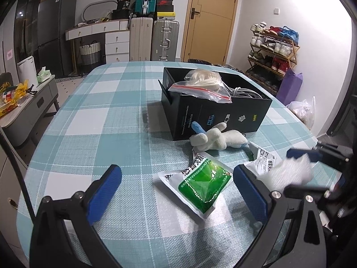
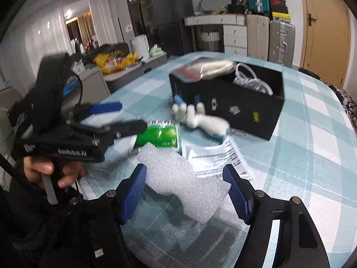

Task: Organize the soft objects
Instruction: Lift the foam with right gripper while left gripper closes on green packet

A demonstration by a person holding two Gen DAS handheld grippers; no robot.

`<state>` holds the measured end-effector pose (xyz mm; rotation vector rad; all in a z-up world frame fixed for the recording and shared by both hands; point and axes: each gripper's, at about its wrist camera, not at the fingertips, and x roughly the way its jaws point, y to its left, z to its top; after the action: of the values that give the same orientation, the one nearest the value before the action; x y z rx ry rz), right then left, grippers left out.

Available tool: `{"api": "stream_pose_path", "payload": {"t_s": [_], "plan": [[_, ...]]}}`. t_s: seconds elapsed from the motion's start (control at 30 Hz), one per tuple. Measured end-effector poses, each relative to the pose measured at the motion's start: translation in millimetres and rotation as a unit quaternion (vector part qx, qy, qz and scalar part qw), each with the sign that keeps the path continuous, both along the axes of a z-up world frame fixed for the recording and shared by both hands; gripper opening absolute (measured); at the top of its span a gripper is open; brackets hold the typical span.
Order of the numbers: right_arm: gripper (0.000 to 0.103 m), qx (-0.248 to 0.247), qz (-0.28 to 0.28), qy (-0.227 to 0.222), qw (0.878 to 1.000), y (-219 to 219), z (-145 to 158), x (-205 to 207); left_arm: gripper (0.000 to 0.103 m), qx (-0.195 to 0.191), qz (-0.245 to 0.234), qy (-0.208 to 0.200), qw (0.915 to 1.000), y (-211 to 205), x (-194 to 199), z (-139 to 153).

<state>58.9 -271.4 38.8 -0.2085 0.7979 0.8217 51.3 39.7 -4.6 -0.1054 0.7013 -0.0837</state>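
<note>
My right gripper (image 2: 185, 189) is shut on a white foam sheet (image 2: 178, 178) and holds it above the table; the foam shows blurred in the left wrist view (image 1: 287, 174). My left gripper (image 1: 176, 192) is open and empty above a green-and-white packet (image 1: 200, 183), which also shows in the right wrist view (image 2: 158, 136). A white plush toy with blue parts (image 1: 218, 137) lies against the black box (image 1: 223, 116). The box holds a zip bag (image 1: 205, 84) and white cables (image 1: 243, 92). A white printed packet (image 1: 263, 158) lies right of the green one.
The table has a teal-and-white checked cloth (image 1: 111, 134). Beyond it stand suitcases (image 1: 165, 40), a drawer unit (image 1: 116, 44), a door (image 1: 209, 20) and a shoe rack (image 1: 272, 49). A low side cabinet with clutter (image 1: 24, 102) stands at the left.
</note>
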Motion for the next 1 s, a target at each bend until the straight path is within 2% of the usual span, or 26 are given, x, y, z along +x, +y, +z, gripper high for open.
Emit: {"api": "stream_pose_path", "payload": {"t_s": [0.33, 0.57, 0.77, 1.0], "plan": [[0.071, 0.038, -0.055, -0.013, 0.998, -33, 18, 10, 0.101, 0.03, -0.006, 0.011, 0.9995, -10, 5, -1], [0.072, 0.048, -0.081, -0.014, 0.995, -49, 23, 16, 0.101, 0.057, -0.02, 0.039, 0.9974, -23, 17, -3], [0.072, 0.047, -0.08, -0.015, 0.996, -50, 25, 14, 0.101, 0.113, -0.061, 0.062, 0.9898, -45, 26, -8], [0.072, 0.049, -0.08, -0.006, 0.996, -51, 23, 16, 0.1, 0.139, -0.094, 0.088, 0.982, -59, 35, -13]]}}
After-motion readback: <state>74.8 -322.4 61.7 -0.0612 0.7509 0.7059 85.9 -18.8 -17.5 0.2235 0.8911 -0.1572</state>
